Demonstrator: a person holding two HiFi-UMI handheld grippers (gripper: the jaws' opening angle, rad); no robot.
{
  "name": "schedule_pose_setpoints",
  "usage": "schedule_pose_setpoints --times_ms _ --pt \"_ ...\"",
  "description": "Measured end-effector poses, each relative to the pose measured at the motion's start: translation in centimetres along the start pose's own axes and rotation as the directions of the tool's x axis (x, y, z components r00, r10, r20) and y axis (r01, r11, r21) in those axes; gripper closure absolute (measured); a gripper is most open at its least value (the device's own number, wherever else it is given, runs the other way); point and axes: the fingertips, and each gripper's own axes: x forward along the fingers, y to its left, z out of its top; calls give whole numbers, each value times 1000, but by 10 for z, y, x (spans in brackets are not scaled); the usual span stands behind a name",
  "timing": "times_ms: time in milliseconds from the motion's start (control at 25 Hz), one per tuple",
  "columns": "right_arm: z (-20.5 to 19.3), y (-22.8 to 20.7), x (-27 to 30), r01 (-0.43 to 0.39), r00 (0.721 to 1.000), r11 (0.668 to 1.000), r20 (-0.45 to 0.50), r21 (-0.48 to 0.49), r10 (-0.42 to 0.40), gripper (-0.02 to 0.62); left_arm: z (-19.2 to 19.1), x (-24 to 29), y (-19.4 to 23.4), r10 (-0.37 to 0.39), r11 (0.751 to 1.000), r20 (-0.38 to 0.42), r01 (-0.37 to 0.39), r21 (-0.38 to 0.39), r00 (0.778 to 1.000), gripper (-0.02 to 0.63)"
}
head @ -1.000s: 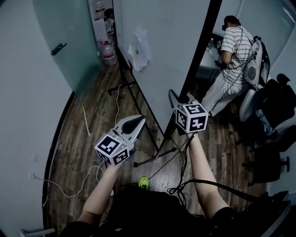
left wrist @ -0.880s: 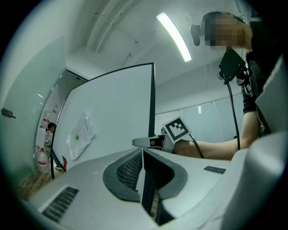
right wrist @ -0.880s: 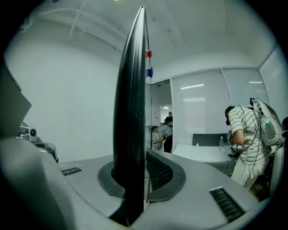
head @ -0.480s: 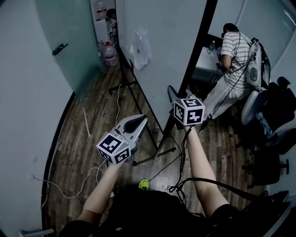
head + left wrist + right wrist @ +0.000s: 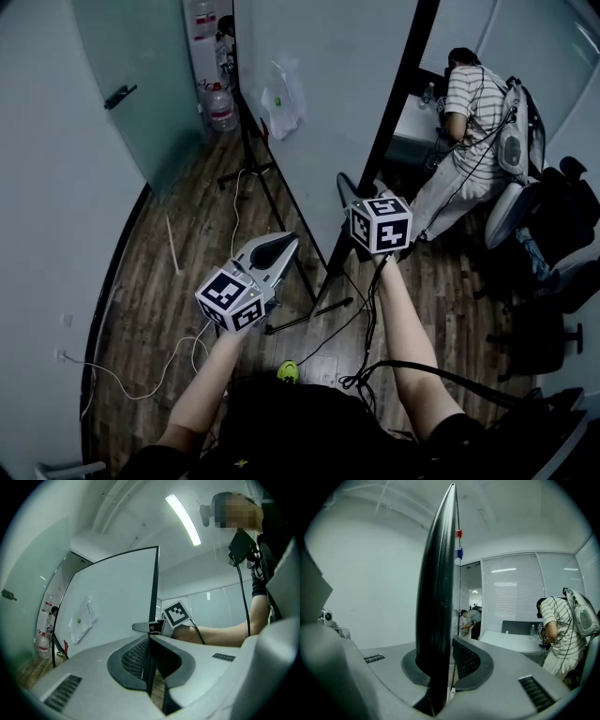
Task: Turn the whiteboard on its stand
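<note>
Whiteboard [image 5: 328, 103] stands upright on its stand [image 5: 309, 317] straight ahead of me. Its long white face runs away from me toward the back of the room, and its black near edge points at me.

On the far left is the glass door [image 5: 131, 84], with water bottles [image 5: 221, 108] behind the board's far end. The bare floor between them looks like the best room for a swing.

My left tongs [image 5: 279, 246] have their jaws together on nothing. They hang on the face side, near the board but apart from it. A paper [image 5: 284, 98] is stuck to that face.

My right tongs [image 5: 354, 192] are clamped on the board's near edge [image 5: 438, 620], so this is the hand nearer the job. I judge the turn will pivot from that grip.

To the right, a person [image 5: 473, 103] bends over a desk [image 5: 412, 127] close behind the board, with chairs [image 5: 553, 206] beyond. That side is tight. Cables [image 5: 366, 375] lie by the stand's foot and could snag.
</note>
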Motion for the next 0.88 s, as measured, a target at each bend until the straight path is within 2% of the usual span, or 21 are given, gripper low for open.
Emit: schedule_pose_setpoints --times_ms 880 --pt "-8 8 -70 -19 1000 999 -14 31 20 543 -1 2 -46 6 1000 -3 -6 14 1000 600"
